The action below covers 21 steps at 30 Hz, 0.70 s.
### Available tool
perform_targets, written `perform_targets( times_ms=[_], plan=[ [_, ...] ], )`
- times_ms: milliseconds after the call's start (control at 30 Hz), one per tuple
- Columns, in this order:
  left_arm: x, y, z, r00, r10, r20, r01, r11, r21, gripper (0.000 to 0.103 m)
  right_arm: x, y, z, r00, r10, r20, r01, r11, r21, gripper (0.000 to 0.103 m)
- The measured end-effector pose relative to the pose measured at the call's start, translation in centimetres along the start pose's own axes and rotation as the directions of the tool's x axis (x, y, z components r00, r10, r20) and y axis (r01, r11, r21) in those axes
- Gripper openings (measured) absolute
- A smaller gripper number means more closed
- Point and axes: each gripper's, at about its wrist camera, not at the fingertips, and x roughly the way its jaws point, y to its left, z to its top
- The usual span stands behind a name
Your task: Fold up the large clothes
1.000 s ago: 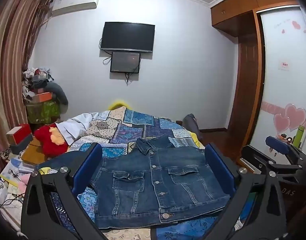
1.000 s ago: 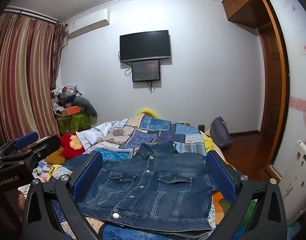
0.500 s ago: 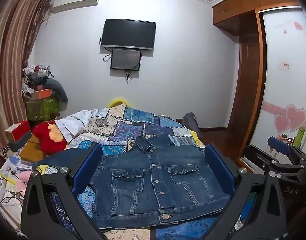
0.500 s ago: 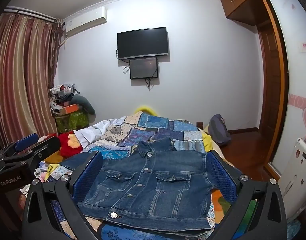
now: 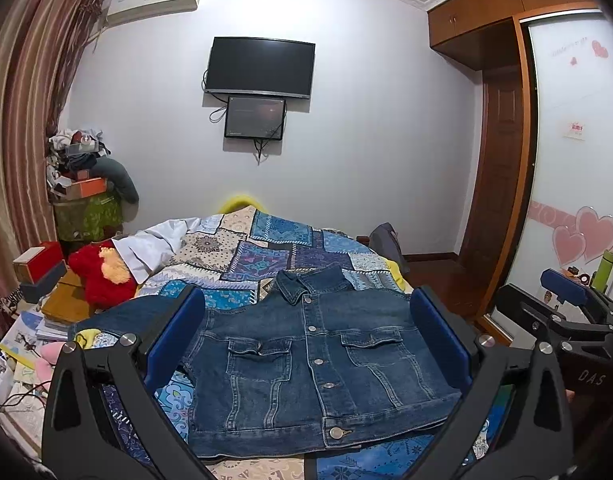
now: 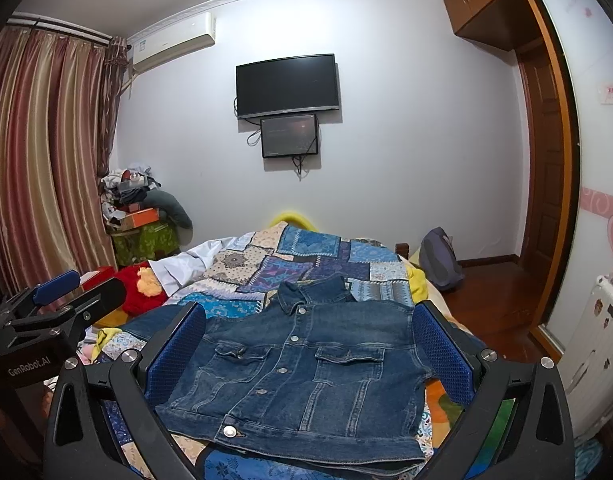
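A dark blue denim jacket [image 5: 314, 364] lies flat and buttoned, front up, collar away from me, on a patchwork quilt [image 5: 266, 252]; it also shows in the right wrist view [image 6: 306, 368]. One sleeve spreads out to the left [image 5: 118, 316]. My left gripper [image 5: 306, 344] is open and empty, held above the near hem. My right gripper [image 6: 310, 348] is open and empty, also above the jacket. Each gripper shows in the other's view: the right one [image 5: 566, 312], the left one [image 6: 46, 300].
A red plush toy [image 5: 100, 272] and stacked boxes and books [image 5: 38, 276] lie left of the bed. A cluttered pile [image 5: 82, 184] stands by the curtain. A grey bag [image 5: 386, 240] and a wardrobe [image 5: 578, 184] are to the right. A TV [image 5: 260, 68] hangs on the far wall.
Both grippers have tilted slightly downward and shifted a little; the wall and TV sit lower in both views. The jacket has not moved. Both grippers stay open.
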Motion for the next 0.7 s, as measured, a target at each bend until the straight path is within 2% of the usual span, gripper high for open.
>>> perform_targets(
  times_ms=[700],
  plan=[
    [-0.32, 0.44, 0.46, 1.0, 0.012, 0.007, -0.012, 1.0, -0.022, 0.103, -0.5, 0.67, 0.66, 1.0, 0.02, 0.004, -0.02, 1.0, -0.004, 0.103]
  ],
)
